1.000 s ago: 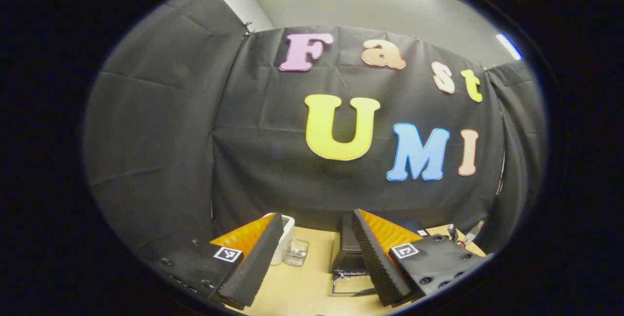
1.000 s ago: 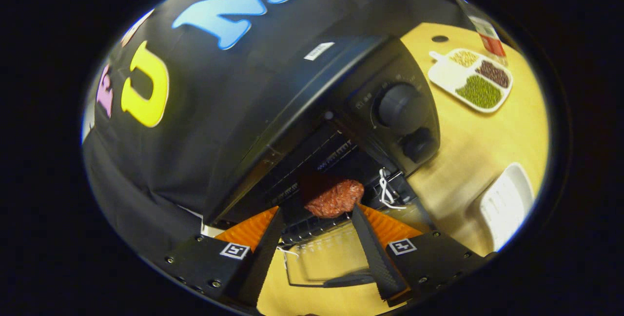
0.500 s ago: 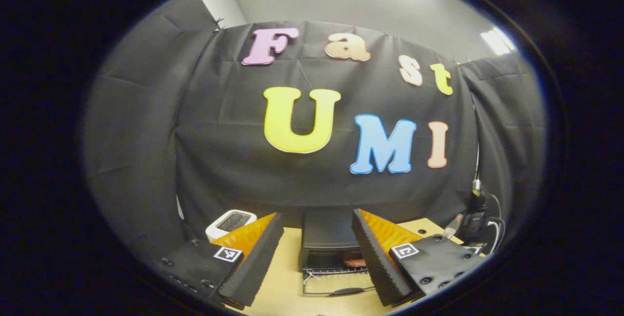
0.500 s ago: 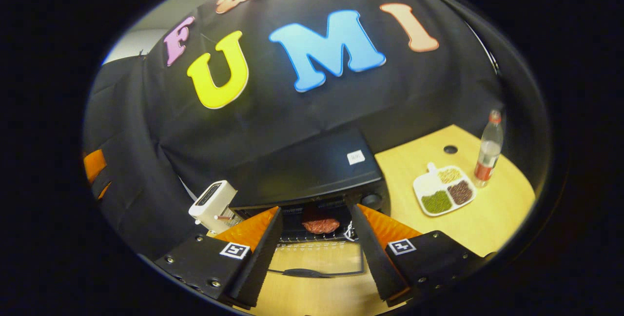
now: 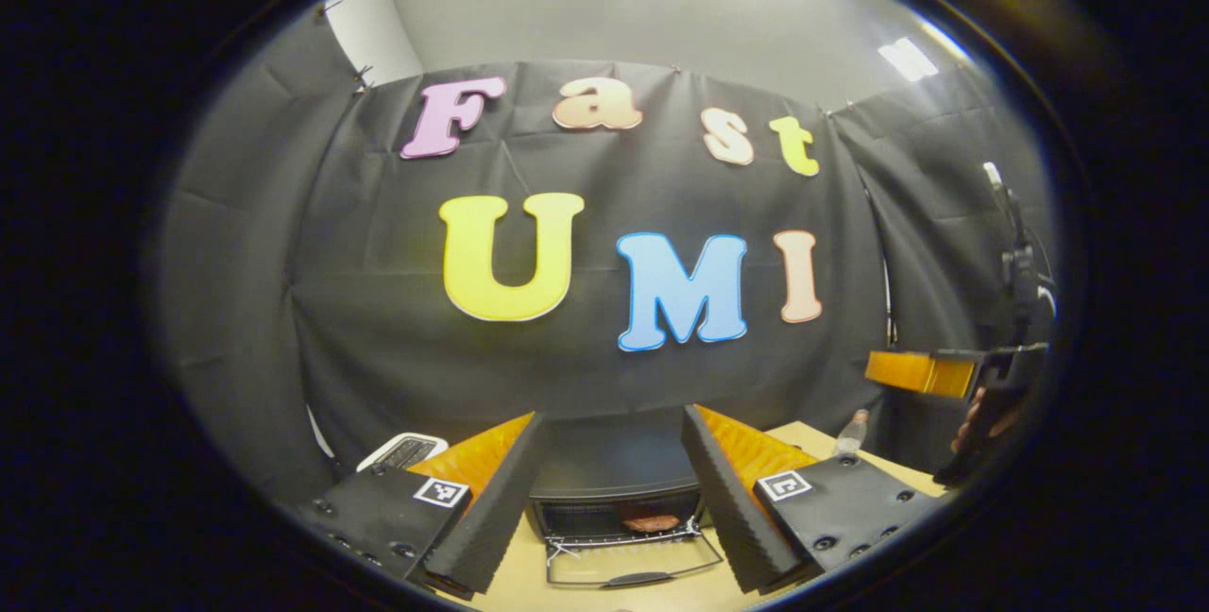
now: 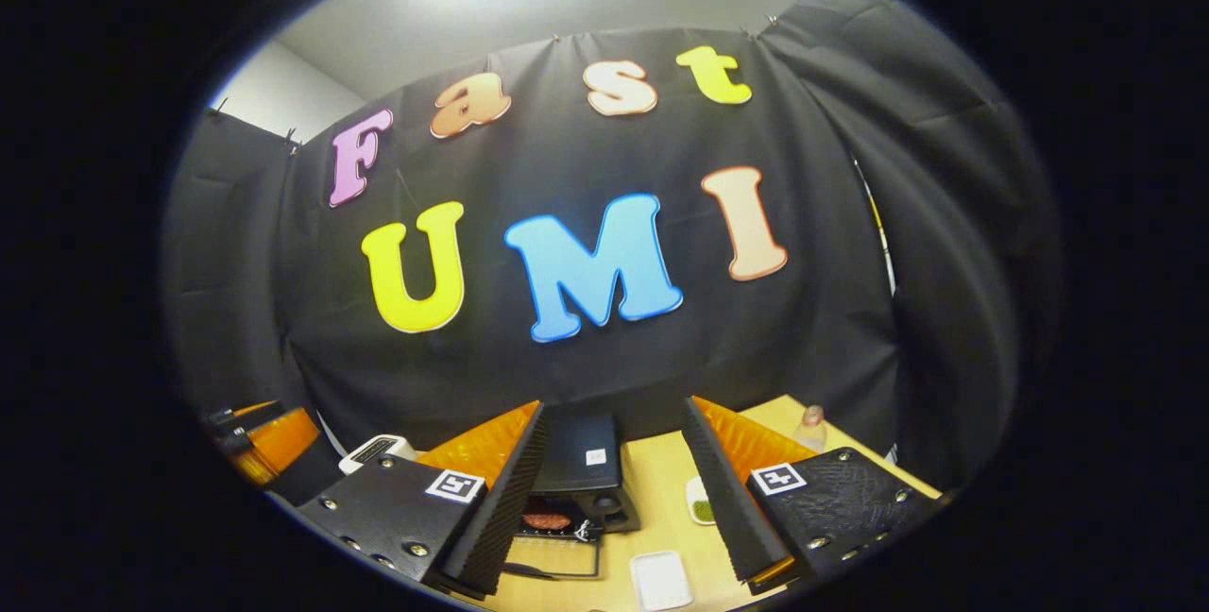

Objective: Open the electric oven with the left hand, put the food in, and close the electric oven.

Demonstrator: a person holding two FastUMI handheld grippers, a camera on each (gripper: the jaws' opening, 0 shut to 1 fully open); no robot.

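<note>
A: Black oven (image 5: 612, 480) at bottom centre of the left gripper view, door (image 5: 631, 563) folded down flat, reddish food (image 5: 650, 523) lying on the rack inside.

B: And the left gripper (image 5: 609, 499)?

A: Spread wide, pinching nothing, framing the oven and well apart from it, likely lined up to lift the door.

B: The right gripper view?

A: The right gripper (image 6: 609, 499) is spread too, empty and pulled back. Oven (image 6: 581, 470) low centre, food (image 6: 548, 519) inside, door (image 6: 557, 557) down. Only closing remains.
</note>
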